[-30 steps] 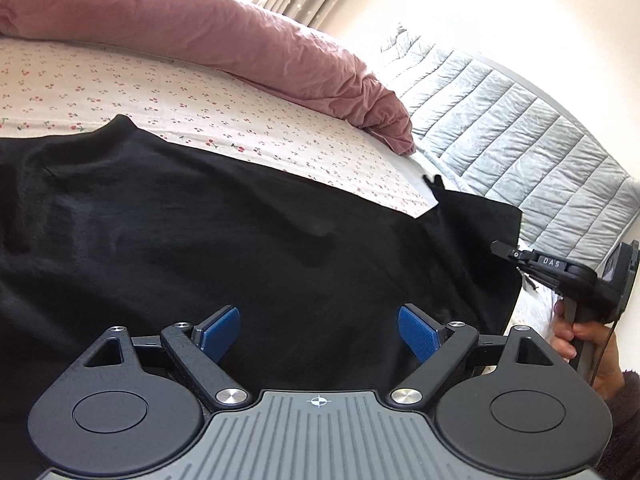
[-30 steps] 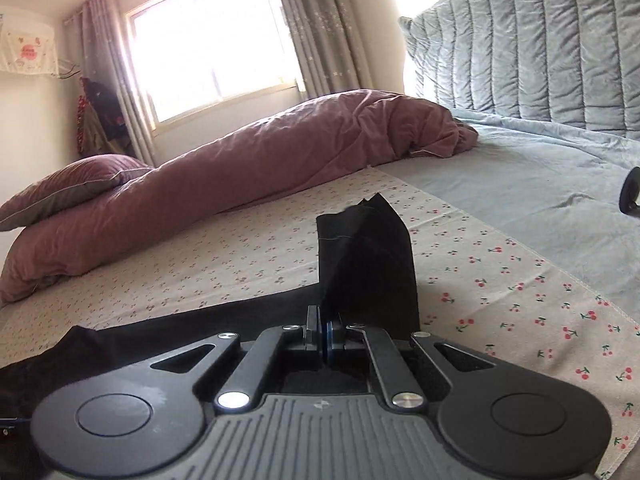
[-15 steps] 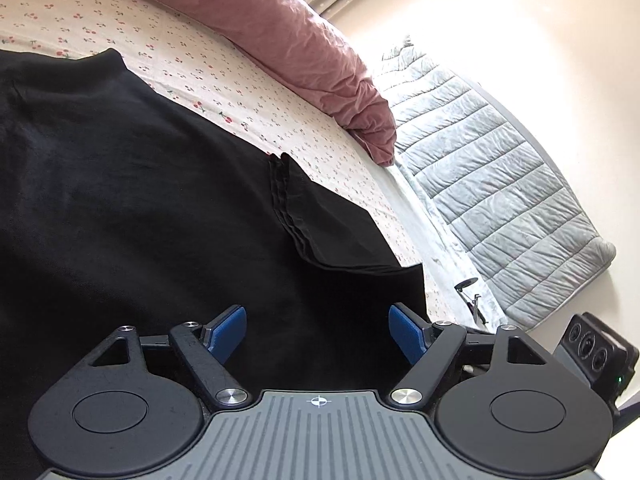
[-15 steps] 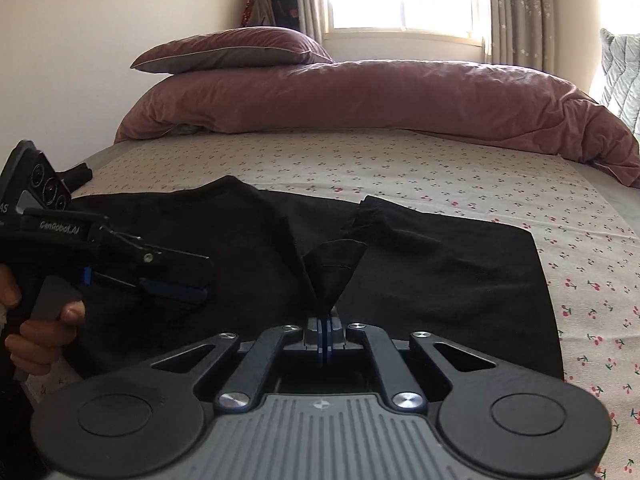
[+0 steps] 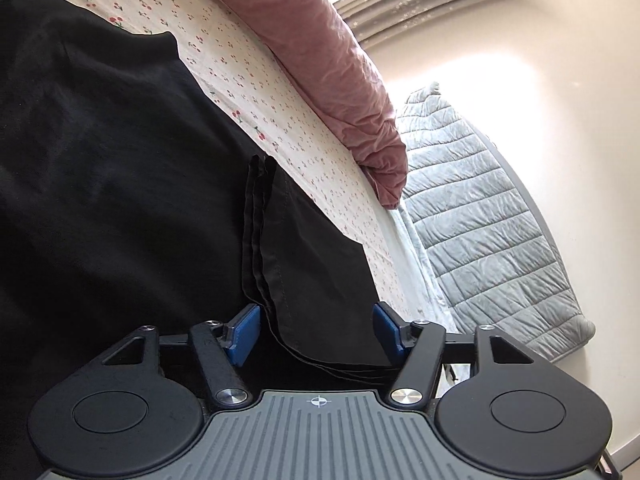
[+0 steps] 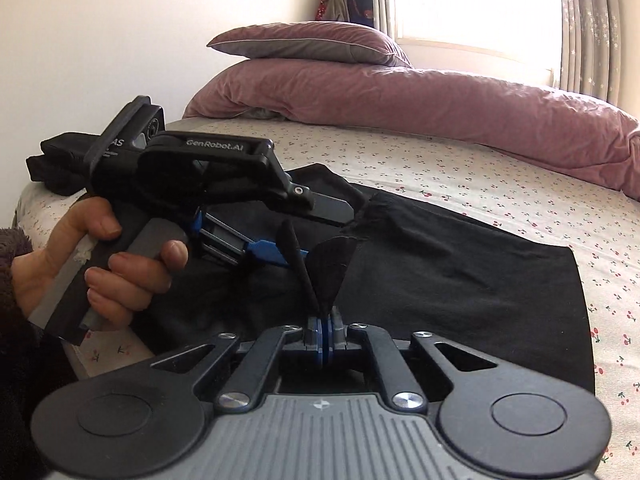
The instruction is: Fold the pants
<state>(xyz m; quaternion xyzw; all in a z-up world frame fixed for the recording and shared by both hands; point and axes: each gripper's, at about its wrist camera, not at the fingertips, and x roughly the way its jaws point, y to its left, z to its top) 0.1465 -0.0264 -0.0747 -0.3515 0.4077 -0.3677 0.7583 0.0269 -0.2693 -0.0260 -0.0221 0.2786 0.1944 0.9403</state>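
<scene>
Black pants (image 5: 100,184) lie spread on the cherry-print bed sheet (image 5: 248,80), with the leg end folded back over the body (image 5: 316,272). My left gripper (image 5: 316,332) is open, its blue pads on either side of the folded hem corner. My right gripper (image 6: 325,330) is shut on a pinch of the black pants hem (image 6: 332,268), lifting it a little. In the right wrist view the left gripper (image 6: 296,236) shows, held in a hand (image 6: 100,264), its jaws apart just left of the pinched cloth. The pants (image 6: 460,264) stretch to the right.
A pink duvet (image 6: 420,100) and a pink-grey pillow (image 6: 304,42) lie along the far side of the bed. A grey quilted blanket (image 5: 480,216) lies past the sheet. Another dark folded garment (image 6: 52,164) sits at the bed's left corner.
The right gripper has carried the pants' leg end back over the body, making a fold. The left gripper has moved in so the folded corner lies between its open fingers.
</scene>
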